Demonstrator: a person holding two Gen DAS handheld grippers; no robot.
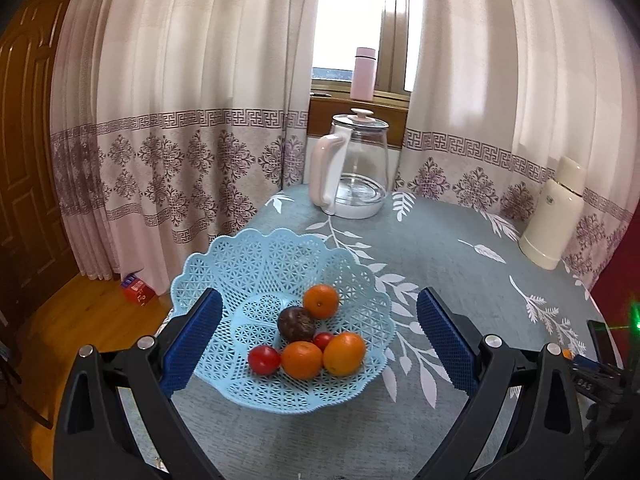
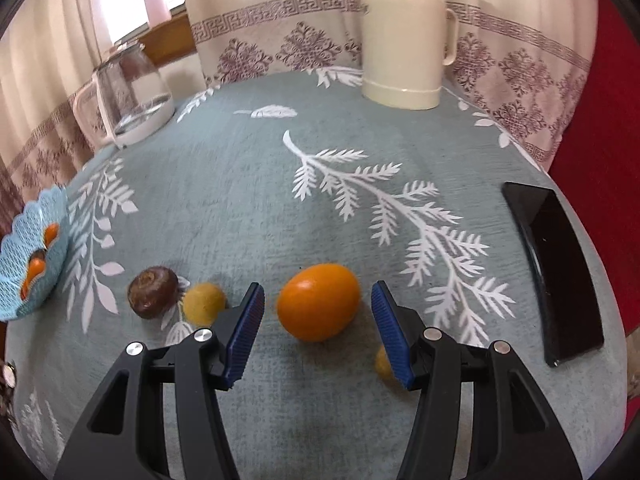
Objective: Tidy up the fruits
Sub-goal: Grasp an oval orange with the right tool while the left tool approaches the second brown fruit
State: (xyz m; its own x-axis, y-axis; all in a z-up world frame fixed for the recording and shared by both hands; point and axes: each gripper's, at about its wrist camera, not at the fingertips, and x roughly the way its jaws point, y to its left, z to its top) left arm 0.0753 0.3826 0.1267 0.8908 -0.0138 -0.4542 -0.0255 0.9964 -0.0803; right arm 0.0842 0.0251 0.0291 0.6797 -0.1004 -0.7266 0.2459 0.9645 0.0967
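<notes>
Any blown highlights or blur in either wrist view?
Left wrist: window blown out, backlit; basket and fruit sharp. Right wrist: slight smear on the orange between the open right gripper; the table edge bows from the fisheye.

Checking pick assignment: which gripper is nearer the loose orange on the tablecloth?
Right. The right gripper, open, brackets the loose orange; the left gripper, open, faces the light-blue lattice plastic basket instead.

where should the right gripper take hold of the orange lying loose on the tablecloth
Grip the orange across its widest middle, coming in low from the near side, as the right gripper is already lined up. It is smooth and slightly oval with its long axis running left to right, so the open fingers should close on its two ends. Both sides look clear; the small yellow fruit lies apart from it.
</notes>
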